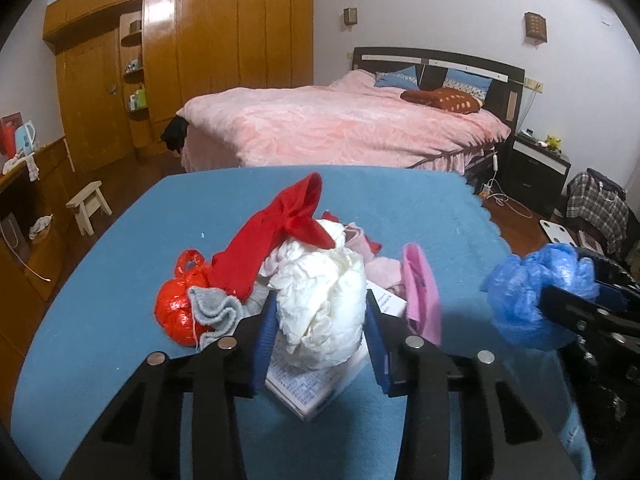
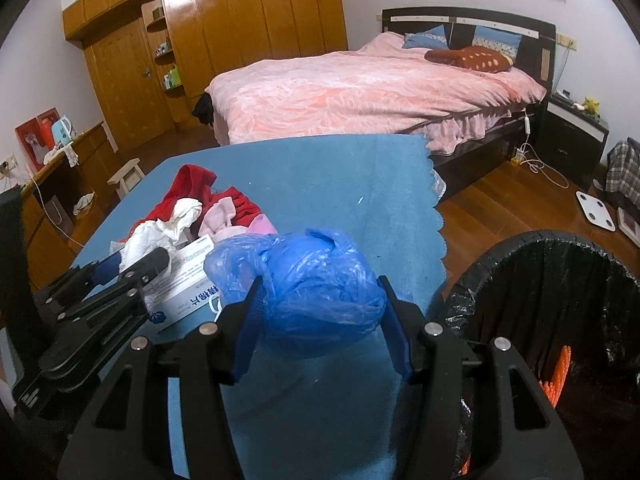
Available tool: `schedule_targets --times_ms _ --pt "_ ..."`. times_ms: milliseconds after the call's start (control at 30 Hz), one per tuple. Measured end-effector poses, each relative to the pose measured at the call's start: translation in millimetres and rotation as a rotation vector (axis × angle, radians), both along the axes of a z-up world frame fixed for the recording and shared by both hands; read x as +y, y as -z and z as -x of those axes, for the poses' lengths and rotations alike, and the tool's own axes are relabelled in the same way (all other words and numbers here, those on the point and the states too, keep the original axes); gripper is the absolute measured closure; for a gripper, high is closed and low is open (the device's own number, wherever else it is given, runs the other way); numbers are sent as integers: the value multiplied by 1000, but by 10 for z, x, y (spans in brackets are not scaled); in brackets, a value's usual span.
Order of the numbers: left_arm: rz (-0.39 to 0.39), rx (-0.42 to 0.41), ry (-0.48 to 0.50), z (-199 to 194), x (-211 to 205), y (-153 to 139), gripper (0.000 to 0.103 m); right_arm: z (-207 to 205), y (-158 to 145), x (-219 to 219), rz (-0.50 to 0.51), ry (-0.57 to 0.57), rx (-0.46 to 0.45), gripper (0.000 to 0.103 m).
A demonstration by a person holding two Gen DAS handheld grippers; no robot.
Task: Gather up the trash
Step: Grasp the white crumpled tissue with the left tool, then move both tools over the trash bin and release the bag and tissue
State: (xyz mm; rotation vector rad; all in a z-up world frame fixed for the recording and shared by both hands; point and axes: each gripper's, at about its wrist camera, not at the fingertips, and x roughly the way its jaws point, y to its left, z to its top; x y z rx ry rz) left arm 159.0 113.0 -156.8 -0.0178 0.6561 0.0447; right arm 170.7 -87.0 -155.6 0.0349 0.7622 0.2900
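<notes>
We find the right gripper (image 2: pixel 320 312) with jaws clamped on a crumpled blue plastic bag (image 2: pixel 308 276), held above the blue surface (image 2: pixel 340 184) just beside the black-lined bin (image 2: pixel 560 280), which already contains some orange waste. The left gripper (image 1: pixel 320 328) has jaws closed around a white paper wad (image 1: pixel 324 300) atop a printed box (image 1: pixel 316 388). In our judgement the task is partway: a red bag (image 1: pixel 176 308) and mixed cloth remain unsorted.
</notes>
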Motion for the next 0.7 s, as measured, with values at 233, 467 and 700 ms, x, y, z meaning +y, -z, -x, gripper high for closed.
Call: schedule_targets --times_ms 233,467,700 --pt "19 -9 16 166 -66 -90 62 51 -59 -55 -2 7 -17 50" --pt "26 -31 34 248 -153 -244 62 146 -126 -157 -3 20 -32 50" --pt "36 -47 90 322 -367 -380 62 267 -226 -405 -4 57 -48 50"
